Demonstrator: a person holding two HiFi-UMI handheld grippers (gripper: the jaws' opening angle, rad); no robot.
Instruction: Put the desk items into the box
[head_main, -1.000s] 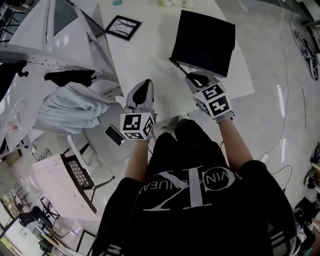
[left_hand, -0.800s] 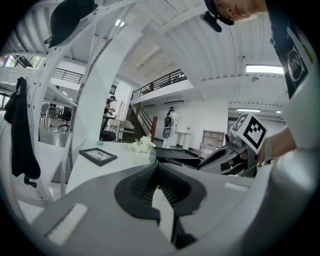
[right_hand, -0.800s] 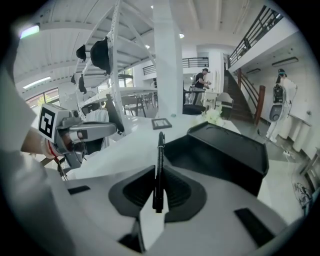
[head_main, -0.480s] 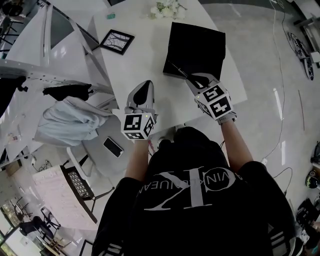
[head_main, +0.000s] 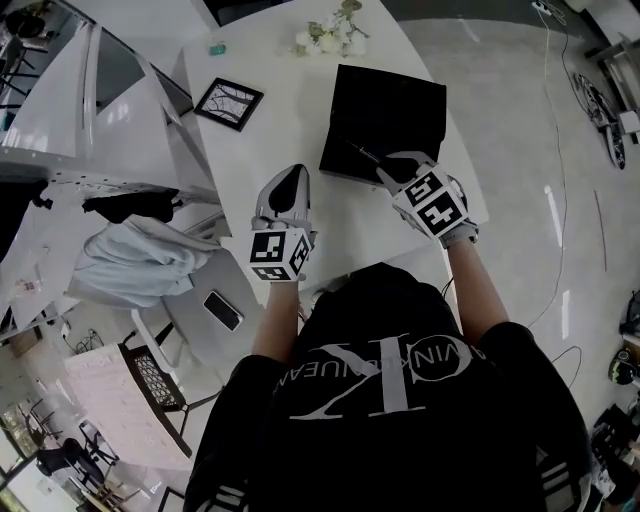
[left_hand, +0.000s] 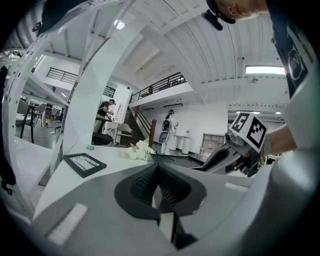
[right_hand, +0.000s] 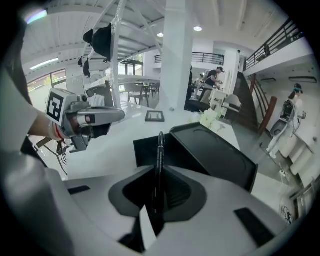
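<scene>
1. Your right gripper is clamped on a black pen, which sticks out forward with its tip over the near part of the black box on the white table
2. Your left gripper has its jaws closed together with nothing between them, over the table left of the box
3. 1 picture frame and some white flowers sit farther back on the table

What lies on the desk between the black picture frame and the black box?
Nothing: in the head view, only bare white desk separates the black picture frame from the black box.
</scene>
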